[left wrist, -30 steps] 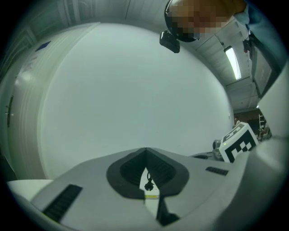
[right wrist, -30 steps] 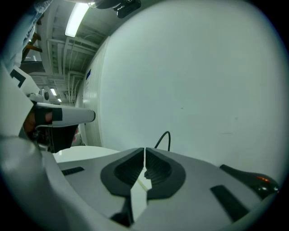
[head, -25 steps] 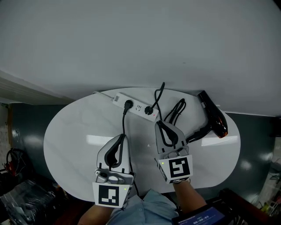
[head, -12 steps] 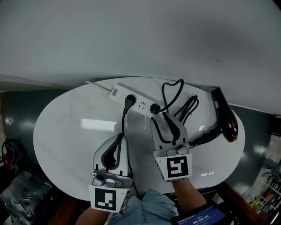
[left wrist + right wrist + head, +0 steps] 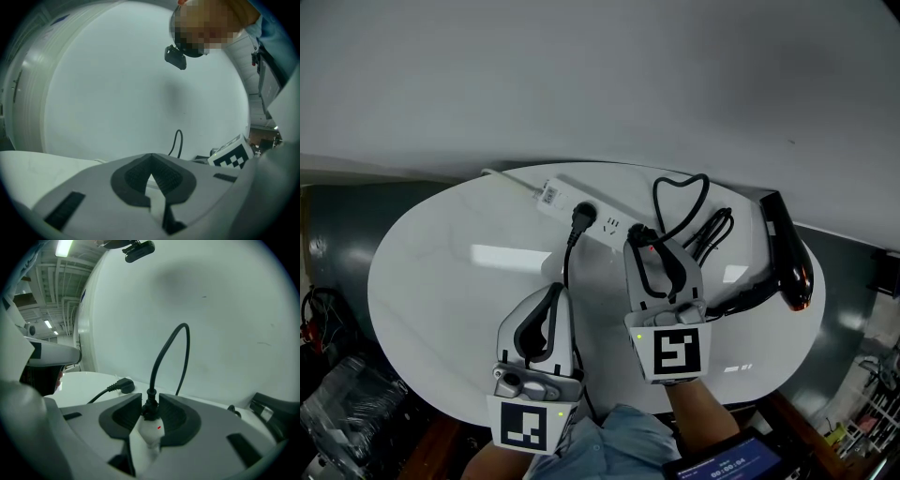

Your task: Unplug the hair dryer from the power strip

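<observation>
A white power strip (image 5: pixel 558 199) lies across the far part of the white oval table (image 5: pixel 441 281). The hair dryer's black plug (image 5: pixel 642 232) sits in the strip's right end, and its cable (image 5: pixel 680 202) loops up and away. The black hair dryer (image 5: pixel 787 258) lies at the table's right. My right gripper (image 5: pixel 645 246) is closing on that plug (image 5: pixel 150 409), and its pads touch both sides of it above the strip's end (image 5: pixel 150 432). My left gripper (image 5: pixel 555 292) hovers nearer me, shut and empty (image 5: pixel 150 157).
A second black plug (image 5: pixel 584 215) sits in the strip's middle. Its cable runs toward me past the left gripper's tip. The dryer's bundled cord (image 5: pixel 712 234) lies between the right gripper and the dryer. A pale wall rises just behind the table.
My right gripper moved forward from short of the strip's end to the dryer plug, opened its shut jaws, and now has them round the plug. The left gripper sank a little.
</observation>
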Motion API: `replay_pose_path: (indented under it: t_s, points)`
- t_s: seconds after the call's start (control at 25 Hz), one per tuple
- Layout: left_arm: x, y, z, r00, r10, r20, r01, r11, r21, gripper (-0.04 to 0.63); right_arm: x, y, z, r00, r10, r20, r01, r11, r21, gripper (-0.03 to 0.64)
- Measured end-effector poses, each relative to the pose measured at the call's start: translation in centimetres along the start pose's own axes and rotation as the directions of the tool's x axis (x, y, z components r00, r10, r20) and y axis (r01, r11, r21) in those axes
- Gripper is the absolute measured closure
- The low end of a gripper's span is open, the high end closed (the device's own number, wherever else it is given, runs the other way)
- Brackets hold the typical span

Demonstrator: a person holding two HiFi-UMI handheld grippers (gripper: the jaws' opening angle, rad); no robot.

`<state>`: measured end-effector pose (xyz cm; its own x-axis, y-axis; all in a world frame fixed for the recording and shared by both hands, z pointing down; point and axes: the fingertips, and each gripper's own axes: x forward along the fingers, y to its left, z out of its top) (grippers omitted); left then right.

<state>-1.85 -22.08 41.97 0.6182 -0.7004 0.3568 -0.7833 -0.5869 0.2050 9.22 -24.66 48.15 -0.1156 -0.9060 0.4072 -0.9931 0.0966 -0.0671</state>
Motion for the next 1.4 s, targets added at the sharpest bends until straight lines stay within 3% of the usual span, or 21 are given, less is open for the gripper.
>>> replay_pose_path:
  t_s: [0.16, 0.44, 0.56, 0.68, 0.84, 1.04, 1.2, 1.4]
  points:
    - [-0.1, 0.4, 0.2, 1.0, 0.01, 0.005, -0.01, 1.0, -0.002, 0.597, 0.5, -0.1, 0.2, 1.0, -0.017, -0.013, 0.017, 0.999, -0.042, 0.547]
    - [-0.2, 0.3, 0.6, 1.0, 0.013, 0.019, -0.013, 1.0, 0.001, 0.597, 0.1, -0.2, 1.7, 0.999, -0.035, 0.034, 0.034, 0.999, 0.005, 0.554]
    - [-0.2, 0.1, 0.7, 1.0, 0.012, 0.023, -0.012, 1.0, 0.006, 0.597, -0.5, -0.3, 1.6, 1.0, -0.018, 0.019, 0.018, 1.0, -0.001, 0.554]
    - [-0.1, -0.3, 0.8, 0.999, 0.008, 0.032, -0.008, 1.0, 0.009, 0.597, -0.8, -0.1, 3.1, 0.994, -0.01, 0.111, 0.002, 0.998, 0.066, 0.554]
    - [-0.1, -0.8, 1.1, 0.999, 0.004, 0.042, -0.005, 1.0, 0.017, 0.597, -1.7, 0.3, 2.9, 0.994, 0.046, 0.101, -0.048, 0.999, 0.02, 0.555]
    - [-0.8, -0.8, 1.7, 0.998, 0.003, 0.056, -0.004, 1.0, 0.017, 0.597, -1.8, 0.6, 5.3, 0.986, -0.034, 0.165, 0.035, 0.999, -0.001, 0.557]
    - [-1.2, -1.1, 2.2, 0.997, -0.007, 0.072, 0.005, 1.0, 0.022, 0.597, -2.6, 0.7, 6.4, 0.984, -0.02, 0.179, 0.017, 1.0, 0.016, 0.558]
    - [-1.7, -2.6, 4.1, 0.987, -0.058, 0.149, 0.041, 0.993, 0.112, 0.597, -4.5, 0.0, 6.7, 0.979, -0.026, 0.201, 0.023, 1.0, 0.015, 0.557]
